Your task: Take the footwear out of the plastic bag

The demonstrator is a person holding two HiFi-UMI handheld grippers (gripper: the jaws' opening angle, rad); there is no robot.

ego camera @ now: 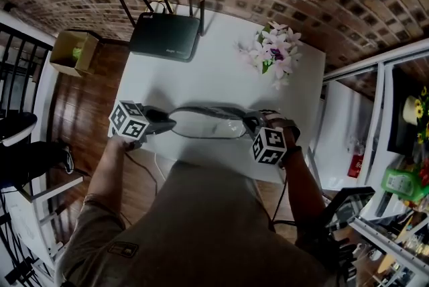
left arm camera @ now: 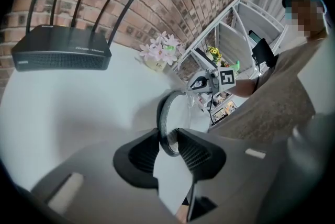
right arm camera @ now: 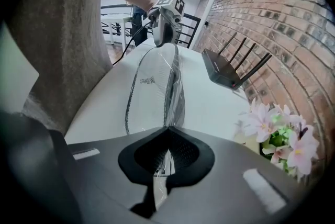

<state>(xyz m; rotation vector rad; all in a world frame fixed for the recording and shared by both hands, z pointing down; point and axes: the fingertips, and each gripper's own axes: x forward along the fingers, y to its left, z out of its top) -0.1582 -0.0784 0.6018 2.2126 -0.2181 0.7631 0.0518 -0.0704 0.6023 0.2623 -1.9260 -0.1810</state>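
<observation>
White table. Over its near edge, a clear plastic bag is stretched between both tools, with a flat dark-rimmed slipper seemingly mostly inside it.

Right gripper: jaws together, pinching the bag's end.

Left gripper: jaws clamped on the slipper's dark rim.

Step, as judged: the pull-apart. Next: hold the bag fast and draw the slipper left, out of the bag.

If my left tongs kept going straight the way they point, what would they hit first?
The footwear: its dark rim sits between the left tongs. Farther along, roughly in line, are the right tongs.
</observation>
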